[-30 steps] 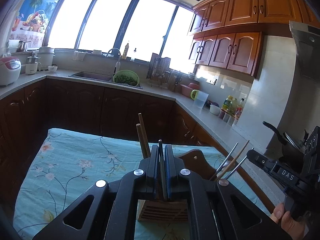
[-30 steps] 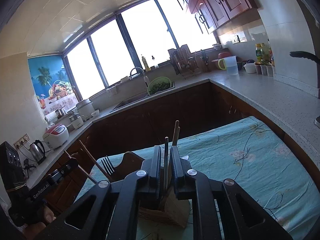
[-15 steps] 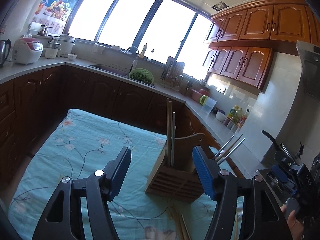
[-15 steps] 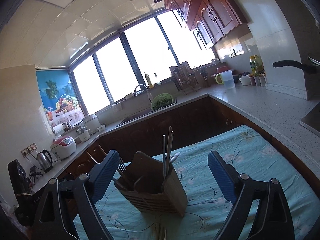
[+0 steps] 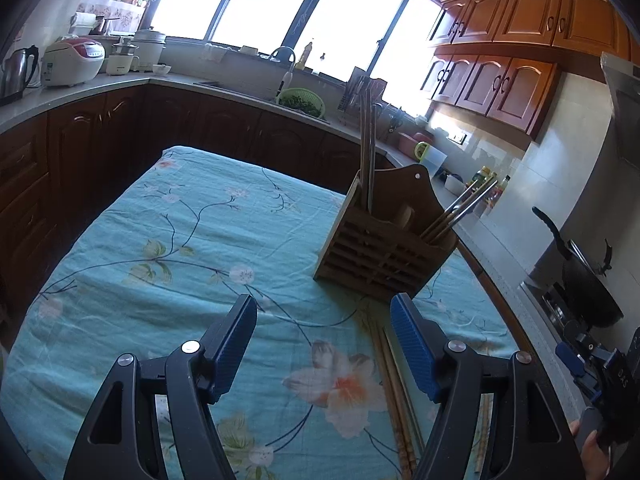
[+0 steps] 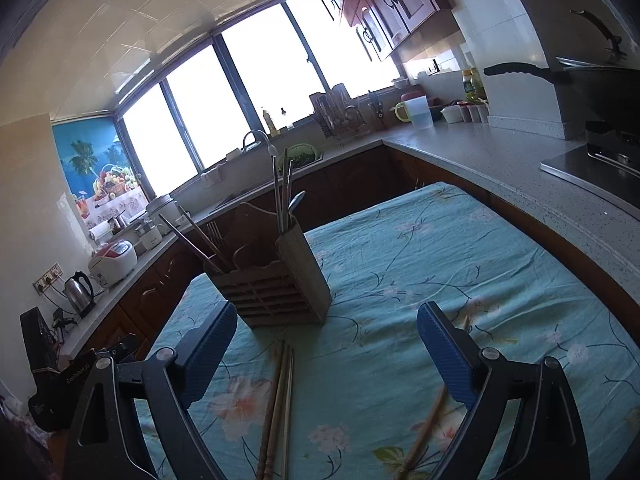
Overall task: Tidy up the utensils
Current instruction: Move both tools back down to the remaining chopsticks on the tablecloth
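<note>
A slatted wooden utensil holder (image 5: 380, 248) stands upright on the teal floral tablecloth (image 5: 160, 260). Upright chopsticks (image 5: 366, 140) fill its left compartment and slanted metal and wooden ones (image 5: 460, 208) its right. My left gripper (image 5: 322, 304) hovers short of the holder, jaws opening, nothing between them. More chopsticks (image 5: 394, 380) lie on the cloth by its right finger. From the other side, the holder (image 6: 280, 284) shows metal chopsticks and a spoon (image 6: 282, 196). My right gripper (image 6: 326, 314) stands open and empty over loose chopsticks (image 6: 276, 400), with a single one (image 6: 428, 428) further right.
Dark cabinets and a speckled counter (image 6: 500, 168) wrap around the table. A stove with a black pan (image 5: 588, 288) sits to the right. A rice cooker (image 5: 72, 60), a kettle (image 6: 80, 292) and a sink with a green colander (image 5: 302, 100) line the far counters.
Both grippers were shut on utensils right over the holder. They have opened, left those pieces standing in it, and drawn back and lower, so the loose chopsticks on the cloth now show.
</note>
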